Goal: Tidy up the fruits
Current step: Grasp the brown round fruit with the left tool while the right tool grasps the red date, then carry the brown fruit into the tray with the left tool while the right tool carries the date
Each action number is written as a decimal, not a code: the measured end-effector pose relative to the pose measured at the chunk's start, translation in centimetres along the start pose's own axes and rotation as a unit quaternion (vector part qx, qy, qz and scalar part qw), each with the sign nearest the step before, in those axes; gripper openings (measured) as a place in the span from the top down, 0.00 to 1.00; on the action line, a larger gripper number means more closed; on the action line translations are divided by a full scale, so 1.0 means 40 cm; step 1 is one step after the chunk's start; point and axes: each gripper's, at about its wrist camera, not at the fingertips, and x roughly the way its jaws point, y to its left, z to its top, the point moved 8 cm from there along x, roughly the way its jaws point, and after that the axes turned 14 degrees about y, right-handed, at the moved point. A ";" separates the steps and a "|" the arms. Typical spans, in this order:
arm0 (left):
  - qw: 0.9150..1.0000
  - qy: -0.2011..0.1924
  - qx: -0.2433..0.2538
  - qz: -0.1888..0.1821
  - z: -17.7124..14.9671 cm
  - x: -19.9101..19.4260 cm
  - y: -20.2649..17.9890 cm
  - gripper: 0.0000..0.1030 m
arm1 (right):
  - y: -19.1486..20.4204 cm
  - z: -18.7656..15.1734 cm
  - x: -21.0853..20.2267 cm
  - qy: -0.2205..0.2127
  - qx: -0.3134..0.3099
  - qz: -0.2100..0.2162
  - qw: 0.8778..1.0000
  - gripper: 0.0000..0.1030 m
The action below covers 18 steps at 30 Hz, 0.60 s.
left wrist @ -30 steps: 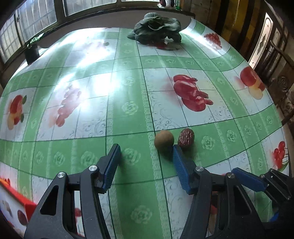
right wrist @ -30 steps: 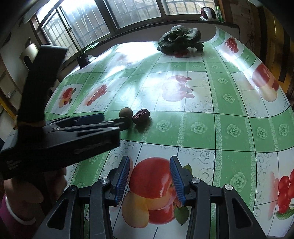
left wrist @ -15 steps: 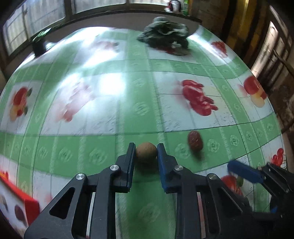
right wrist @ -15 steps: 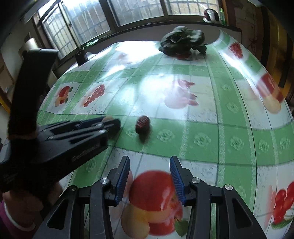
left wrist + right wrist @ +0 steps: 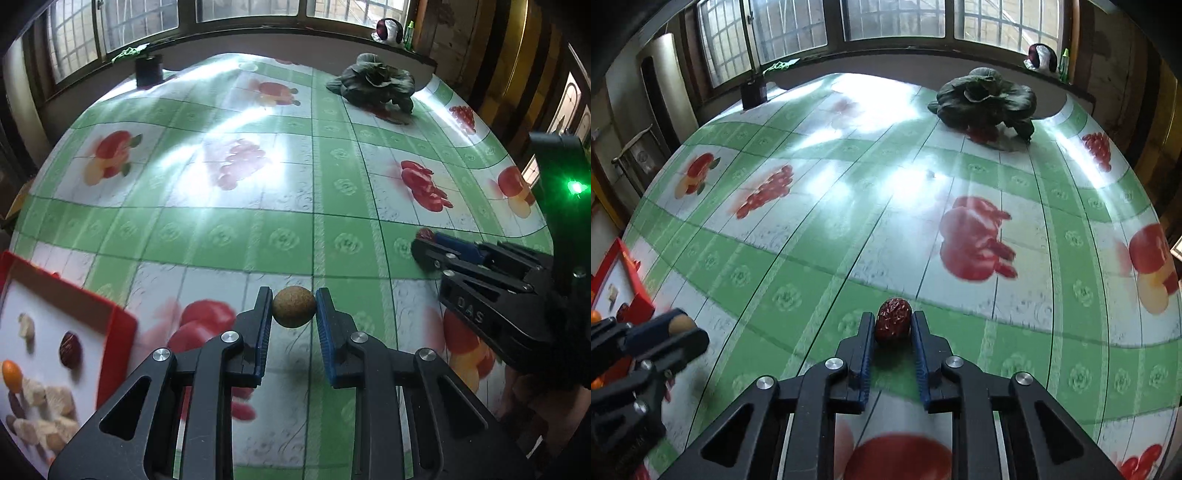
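Note:
A round brown fruit (image 5: 294,312) sits between the blue pads of my left gripper (image 5: 294,295), which is shut on it just above the tablecloth. To its left lies a red-rimmed tray (image 5: 118,332) with a red date (image 5: 70,349), an orange fruit (image 5: 11,374) and pale pieces inside. A wrinkled red date (image 5: 893,320) rests on the cloth inside my right gripper (image 5: 893,317); its jaws are closing and the pads press both sides of it. The right wrist view shows the left gripper (image 5: 676,326) with the brown fruit (image 5: 681,324) at the lower left.
A dark green leafy vegetable (image 5: 986,98) lies at the far end of the green fruit-print tablecloth (image 5: 798,236). A dark pot (image 5: 149,72) stands at the far left edge by the windows. A hand (image 5: 535,406) holds the right gripper (image 5: 424,242) at the right.
My left gripper closed on the brown fruit and carried it left toward the red tray. My right gripper moved forward to the red date and closed around it.

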 end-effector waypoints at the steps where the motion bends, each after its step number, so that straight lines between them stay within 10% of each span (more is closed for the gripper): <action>1: 1.000 -0.001 -0.001 0.000 -0.008 -0.006 0.006 0.78 | 0.003 -0.011 -0.006 0.000 0.002 0.005 1.000 0.81; 18: 0.999 -0.036 -0.021 0.034 -0.163 -0.127 0.125 0.78 | 0.225 -0.214 -0.176 -0.039 -0.009 0.088 0.995 0.81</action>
